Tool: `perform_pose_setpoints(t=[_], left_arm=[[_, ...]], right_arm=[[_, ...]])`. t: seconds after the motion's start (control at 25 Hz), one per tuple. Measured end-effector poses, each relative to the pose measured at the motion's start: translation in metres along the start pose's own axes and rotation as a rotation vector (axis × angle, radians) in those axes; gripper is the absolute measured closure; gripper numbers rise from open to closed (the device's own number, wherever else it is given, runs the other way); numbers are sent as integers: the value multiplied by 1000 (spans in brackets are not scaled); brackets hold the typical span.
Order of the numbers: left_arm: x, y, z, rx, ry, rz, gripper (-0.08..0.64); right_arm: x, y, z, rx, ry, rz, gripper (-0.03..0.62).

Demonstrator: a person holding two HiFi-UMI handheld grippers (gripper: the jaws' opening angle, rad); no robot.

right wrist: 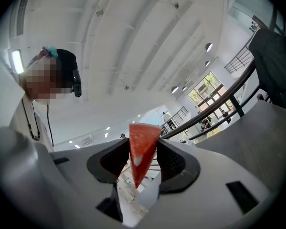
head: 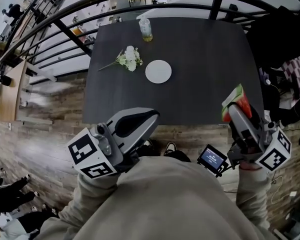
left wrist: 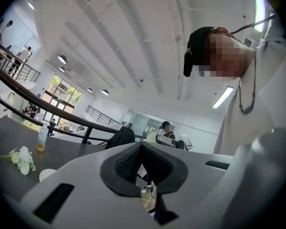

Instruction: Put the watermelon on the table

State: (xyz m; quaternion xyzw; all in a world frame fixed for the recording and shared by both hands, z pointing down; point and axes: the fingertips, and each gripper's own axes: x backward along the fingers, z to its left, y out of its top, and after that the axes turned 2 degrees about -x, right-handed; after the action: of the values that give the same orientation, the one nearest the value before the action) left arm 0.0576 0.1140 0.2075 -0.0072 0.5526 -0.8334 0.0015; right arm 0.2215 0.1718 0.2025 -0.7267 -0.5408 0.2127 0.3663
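Observation:
A red watermelon slice (head: 237, 102) with a green rind is clamped in my right gripper (head: 233, 110), held over the near right edge of the dark table (head: 200, 69). In the right gripper view the wedge (right wrist: 142, 149) stands point-down between the two pads, tilted up toward the ceiling. My left gripper (head: 149, 118) sits at the table's near edge, left of centre, shut with nothing in it; in the left gripper view its pads (left wrist: 141, 162) meet.
On the table lie a white plate (head: 158, 71), a sprig of white flowers (head: 128, 59) and a small bottle of yellow liquid (head: 146, 29). A curved black railing (head: 65, 31) runs behind and left. Dark bags and clothes (head: 282, 44) are piled at the right.

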Motion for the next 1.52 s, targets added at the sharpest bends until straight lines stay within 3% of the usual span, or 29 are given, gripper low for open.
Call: perform_pose_setpoints(t=[0.24, 0.52, 1.0, 1.52], left_arm=[[-2, 7, 20, 21, -22, -19, 557], [-7, 41, 59, 16, -69, -58, 557], [-38, 72, 102, 14, -235, -18, 557], [-13, 72, 133, -5, -317, 43, 557]], right_arm=[[-31, 7, 0, 33, 7, 27, 397], [-61, 24, 10, 91, 3, 9, 397], [-89, 52, -1, 135, -120, -57, 397], [-145, 41, 9, 142, -139, -32, 397]])
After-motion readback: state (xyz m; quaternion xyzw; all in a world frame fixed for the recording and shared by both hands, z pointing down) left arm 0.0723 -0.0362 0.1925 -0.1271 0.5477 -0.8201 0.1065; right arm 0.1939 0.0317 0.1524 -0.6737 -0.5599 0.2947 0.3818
